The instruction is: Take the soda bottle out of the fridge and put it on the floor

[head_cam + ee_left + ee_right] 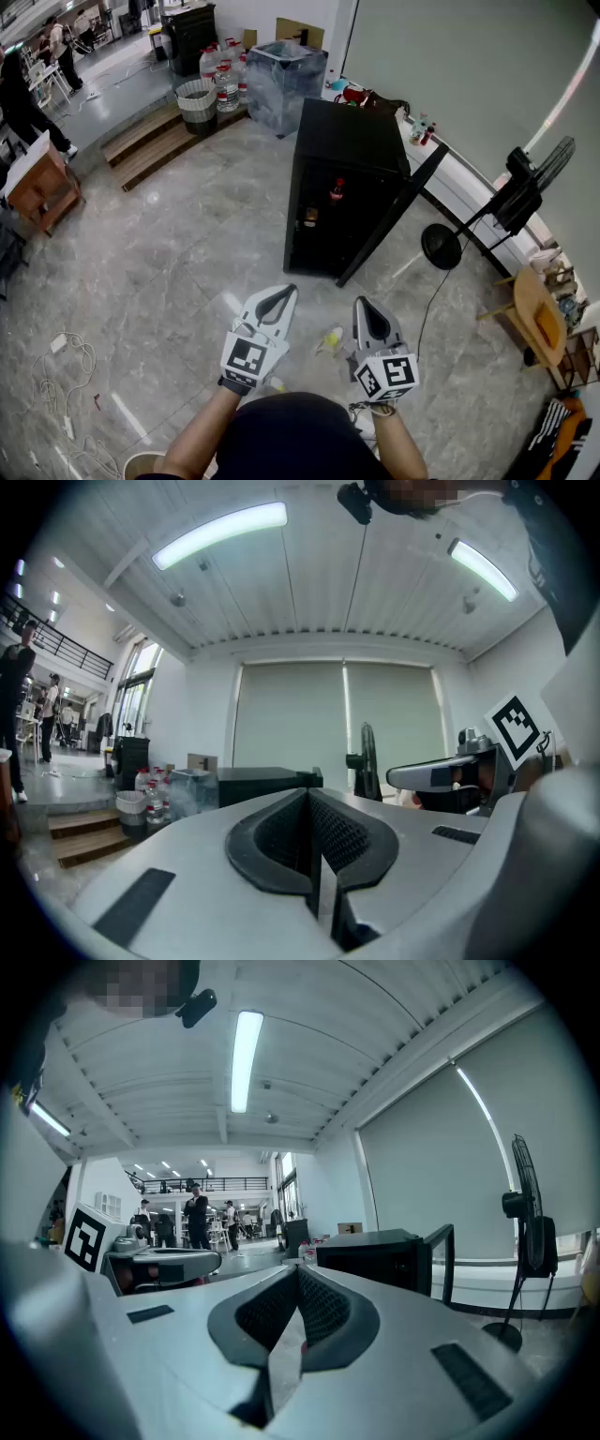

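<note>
The soda bottle (337, 192), dark with a red cap and label, stands upright on an upper shelf inside the fridge (349, 141), close to the right side of the opening. A second, smaller item (310, 217) sits lower and to its left (too small to identify). The fridge is a low black box standing on the grey marble floor (187, 272). Its door (398, 216) is swung wide open to the right.

Near the camera, well apart from the fridge, both tools are held level and point toward it. The left hand-held gripper (282, 294) is clenched, its ribbed pads pressed together with nothing between them, as its own view shows (308, 795). The right hand-held gripper (363, 305) is likewise clenched on nothing, its tips meeting (296, 1270). A small yellowish thing (330, 339) lies on the floor between the two.

Right of the fridge stands a black fan (525, 192) on a round base, with a wooden chair (536, 317) nearer on the right. Beyond the fridge, at the far left, are water bottles (223, 82), a white basket (196, 99) and low wooden steps (150, 142). Loose cables (64, 367) trail over the floor at the near left.
</note>
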Demonstrator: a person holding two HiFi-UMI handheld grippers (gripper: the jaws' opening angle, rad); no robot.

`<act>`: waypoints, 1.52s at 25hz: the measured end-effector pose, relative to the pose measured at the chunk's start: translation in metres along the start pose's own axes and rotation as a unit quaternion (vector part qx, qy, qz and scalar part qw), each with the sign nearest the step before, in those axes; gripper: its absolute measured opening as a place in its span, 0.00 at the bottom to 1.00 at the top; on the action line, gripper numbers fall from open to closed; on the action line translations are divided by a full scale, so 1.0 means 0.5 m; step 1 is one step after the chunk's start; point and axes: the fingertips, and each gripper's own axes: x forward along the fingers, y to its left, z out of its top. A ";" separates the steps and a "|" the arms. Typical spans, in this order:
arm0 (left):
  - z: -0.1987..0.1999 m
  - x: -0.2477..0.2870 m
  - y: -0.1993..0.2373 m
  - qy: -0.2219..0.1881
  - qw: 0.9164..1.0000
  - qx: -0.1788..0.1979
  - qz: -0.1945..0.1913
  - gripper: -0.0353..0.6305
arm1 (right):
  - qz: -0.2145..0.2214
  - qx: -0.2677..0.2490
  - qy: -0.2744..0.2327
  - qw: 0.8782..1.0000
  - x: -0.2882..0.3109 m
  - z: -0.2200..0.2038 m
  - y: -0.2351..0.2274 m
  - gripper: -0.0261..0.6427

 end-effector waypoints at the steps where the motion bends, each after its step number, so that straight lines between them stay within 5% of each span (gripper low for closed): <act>1: -0.002 -0.002 0.001 0.002 1.000 0.001 0.001 0.08 | 0.000 0.001 0.001 1.000 0.001 -0.002 0.001 0.03; 11: -0.024 -0.011 -0.001 0.015 1.000 0.007 0.002 0.08 | -0.037 0.007 -0.008 0.999 0.002 -0.012 -0.022 0.03; 34: -0.045 0.005 -0.001 0.018 1.000 -0.006 0.004 0.08 | -0.047 0.008 0.002 0.999 0.004 -0.040 -0.053 0.04; 35: -0.048 0.005 0.001 0.019 1.000 -0.007 0.005 0.08 | -0.038 0.019 -0.005 0.999 0.008 -0.039 -0.048 0.14; 36: -0.051 0.006 0.004 0.020 1.000 -0.008 0.005 0.08 | -0.025 0.031 -0.012 0.999 0.014 -0.039 -0.043 0.38; 38: -0.059 0.013 0.010 0.021 1.000 -0.010 0.003 0.08 | -0.006 0.038 -0.012 0.999 0.030 -0.045 -0.036 0.46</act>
